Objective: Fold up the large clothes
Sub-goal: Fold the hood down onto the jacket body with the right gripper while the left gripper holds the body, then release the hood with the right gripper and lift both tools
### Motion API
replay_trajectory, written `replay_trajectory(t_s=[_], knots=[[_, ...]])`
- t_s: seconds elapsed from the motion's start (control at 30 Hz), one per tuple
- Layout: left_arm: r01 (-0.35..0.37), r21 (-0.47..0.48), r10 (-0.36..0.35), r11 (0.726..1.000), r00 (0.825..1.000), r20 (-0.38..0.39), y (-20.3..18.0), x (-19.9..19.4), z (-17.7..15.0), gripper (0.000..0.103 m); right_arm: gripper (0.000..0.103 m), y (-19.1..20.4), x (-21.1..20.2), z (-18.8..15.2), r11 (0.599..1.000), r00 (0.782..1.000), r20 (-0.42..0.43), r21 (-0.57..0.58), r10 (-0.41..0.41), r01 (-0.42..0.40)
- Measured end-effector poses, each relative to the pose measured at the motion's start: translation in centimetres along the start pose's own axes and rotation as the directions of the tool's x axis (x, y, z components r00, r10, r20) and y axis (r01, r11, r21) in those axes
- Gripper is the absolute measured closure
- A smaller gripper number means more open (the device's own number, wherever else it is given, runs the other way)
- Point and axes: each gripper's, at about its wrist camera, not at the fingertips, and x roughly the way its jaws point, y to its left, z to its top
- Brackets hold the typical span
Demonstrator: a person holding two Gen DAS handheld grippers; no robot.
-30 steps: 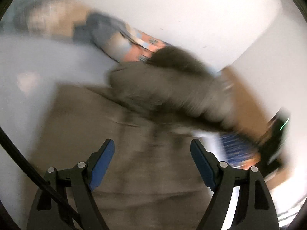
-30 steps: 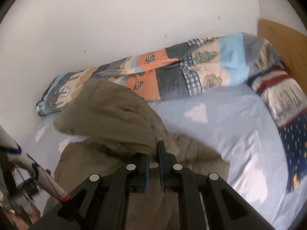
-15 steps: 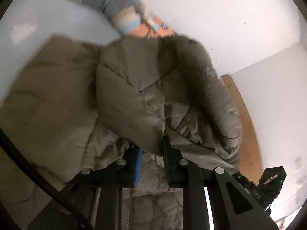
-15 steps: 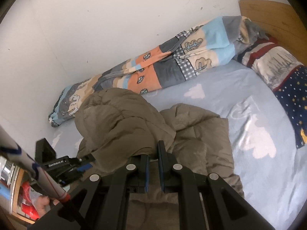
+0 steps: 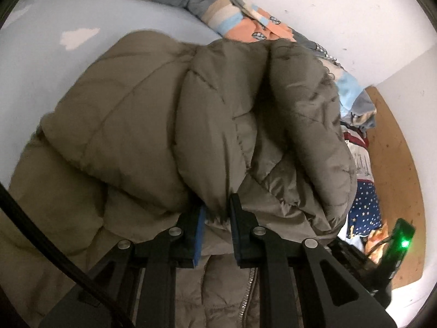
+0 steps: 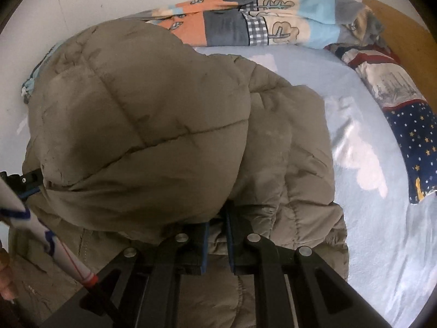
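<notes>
The left gripper (image 5: 215, 213) is seen reaching forward and slightly downward over the bed, its two black fingers drawn close together and clamped on a gathered edge of the jacket (image 5: 169, 125). A blue pad (image 5: 201, 235) is visible on the inner face of the left-hand finger. The right gripper (image 6: 217, 224) is held in a similar forward pose, its fingers likewise pinched on a fold of the jacket (image 6: 142, 125), with thin blue pad edges showing between them.

No brand, label or legible writing can be made out on the garment or the bedding.

The jacket is a puffy, quilted, olive-brown piece with stitched channels and a slightly glossy, creased shell. It is bunched into a rounded mound directly ahead of and above both grippers, with the rest spread flat beneath them. A metal zipper (image 5: 247, 298) runs down the flat part just below the left gripper's fingers. The garment lies on a pale blue bedsheet (image 6: 363, 218) printed with white cloud shapes. Beyond the mound, against the white wall, a patchwork blanket (image 6: 262, 22) in orange, grey, check and light blue is rolled lengthwise. To the far right of the right gripper, a pillow (image 6: 404, 125) with navy star print rests beside a wooden headboard (image 6: 398, 19).
</notes>
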Motion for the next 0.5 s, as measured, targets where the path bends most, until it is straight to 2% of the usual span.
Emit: replay_trajectory(t_s=[0.03,0.1,0.17,0.3,0.37,0.43,0.5], knots=[[-0.005,0.005,0.005,1.0,1.0,0.004,-0.2,0.1,-0.1,0.086,0.088,-0.1,-0.4,0.1,1.0,1.0,-0.003,-0.003,0.001,-0.001],[-0.008,0.004,0.008,1.0,1.0,0.001,-0.4,-0.2,-0.5,0.086,0.064,-0.3,-1.3,0.3,1.0,1.0,-0.019,-0.003,0.022,-0.022],[-0.005,0.001,0.005,1.0,1.0,-0.003,-0.3,-0.2,-0.6,0.085,0.053,-0.7,-2.8,0.3,0.999,0.999,-0.015,0.017,0.048,-0.048],[-0.01,0.009,0.01,1.0,1.0,-0.005,-0.1,-0.3,0.2,0.083,0.051,-0.7,-6.1,0.9,0.999,0.998,0.044,0.002,0.047,-0.047],[-0.016,0.014,0.016,1.0,1.0,-0.007,-0.2,-0.5,0.1,0.081,0.048,-0.9,-7.7,1.4,0.997,0.993,0.102,0.024,0.067,-0.07],[-0.021,0.016,0.021,1.0,1.0,-0.006,0.3,-1.5,-0.1,0.077,0.045,-1.1,-9.0,2.0,0.99,0.975,0.186,0.052,0.122,-0.134],[-0.054,0.02,0.054,0.998,0.998,0.012,0.5,-2.7,-0.6,0.072,0.045,-0.8,-9.2,2.6,0.981,0.958,0.234,0.067,0.163,-0.184]])
